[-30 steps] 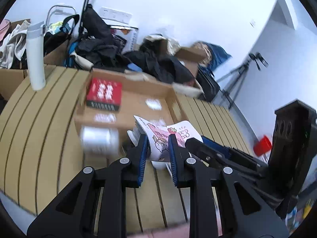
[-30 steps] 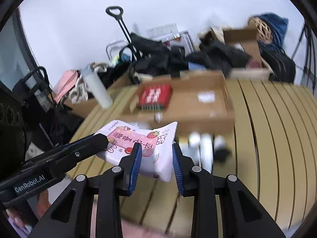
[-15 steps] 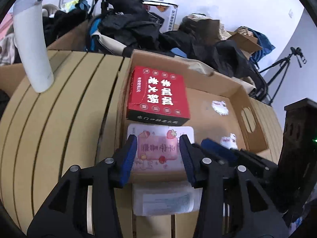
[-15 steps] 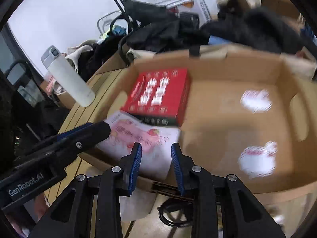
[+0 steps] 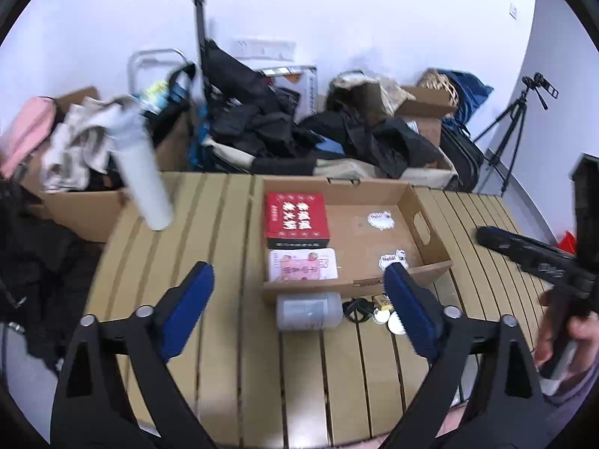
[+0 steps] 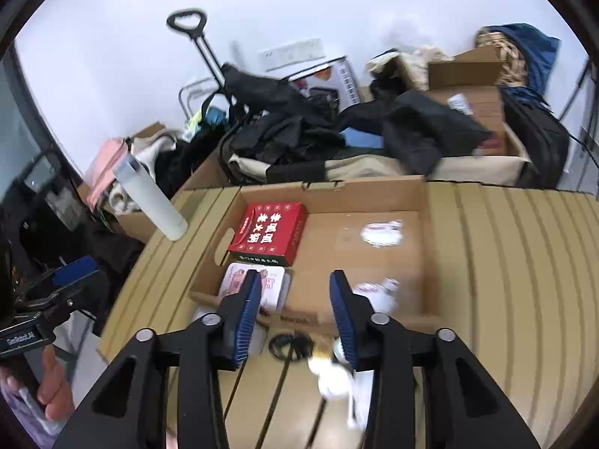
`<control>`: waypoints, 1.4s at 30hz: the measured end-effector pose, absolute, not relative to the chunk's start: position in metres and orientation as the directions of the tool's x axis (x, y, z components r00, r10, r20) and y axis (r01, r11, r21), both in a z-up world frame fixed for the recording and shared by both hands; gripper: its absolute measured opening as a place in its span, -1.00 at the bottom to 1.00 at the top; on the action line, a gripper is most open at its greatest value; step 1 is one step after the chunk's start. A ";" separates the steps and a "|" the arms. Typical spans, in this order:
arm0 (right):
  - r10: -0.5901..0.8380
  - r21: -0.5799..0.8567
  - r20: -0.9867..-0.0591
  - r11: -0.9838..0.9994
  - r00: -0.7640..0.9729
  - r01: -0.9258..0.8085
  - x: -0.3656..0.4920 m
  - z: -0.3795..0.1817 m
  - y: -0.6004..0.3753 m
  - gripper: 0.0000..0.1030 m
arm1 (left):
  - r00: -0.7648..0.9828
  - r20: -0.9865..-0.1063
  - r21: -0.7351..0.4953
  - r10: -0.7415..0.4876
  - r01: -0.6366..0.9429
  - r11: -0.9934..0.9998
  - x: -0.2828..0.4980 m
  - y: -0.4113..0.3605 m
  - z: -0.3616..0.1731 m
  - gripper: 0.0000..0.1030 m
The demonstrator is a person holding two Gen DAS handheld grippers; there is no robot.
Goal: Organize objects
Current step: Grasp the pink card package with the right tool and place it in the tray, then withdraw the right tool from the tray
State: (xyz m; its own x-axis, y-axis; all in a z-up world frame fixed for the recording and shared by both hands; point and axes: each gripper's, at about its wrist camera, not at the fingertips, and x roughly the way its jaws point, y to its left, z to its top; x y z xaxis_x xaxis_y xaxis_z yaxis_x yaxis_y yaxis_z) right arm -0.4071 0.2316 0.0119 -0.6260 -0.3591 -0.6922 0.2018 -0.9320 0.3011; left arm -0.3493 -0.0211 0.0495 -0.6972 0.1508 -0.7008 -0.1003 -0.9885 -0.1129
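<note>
**Both tongs open and empty, pink packet lying in the cardboard tray**

The left tongs (image 5: 299, 292) stand spread wide with nothing between the blue pads; their jaws have just been opening. The right tongs (image 6: 295, 299) are partly apart and also empty, their jaws likewise just opening. Both hover over the near edge of the slatted worktop (image 5: 209, 247), clear of the goods.

The pink packet (image 5: 302, 270) lies flat in the near left corner of the cardboard tray (image 5: 419, 220), touching the tray's front wall and just in front of the red box (image 5: 297, 216). The rest of the tray floor shows only two stickers.

Outside the tray, against its front wall, a clear plastic jar (image 5: 309, 311) lies on its side on the worktop; just beside it sit a coiled black cable (image 5: 355, 308) and some small pale items too blurred to name. A tall white bottle (image 5: 144, 172) stands at the worktop's far left corner. Beyond the far edge are heaped dark clothes (image 5: 262, 127) and cardboard boxes, and a tripod (image 5: 513, 127) stands by the wall.
</note>
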 end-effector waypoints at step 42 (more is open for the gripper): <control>-0.294 0.246 -0.700 -0.955 -0.651 0.167 -0.076 -0.016 0.264 0.62 | -0.652 -0.743 -0.091 0.151 -0.125 -0.988 -0.080 -0.025 0.007 1.00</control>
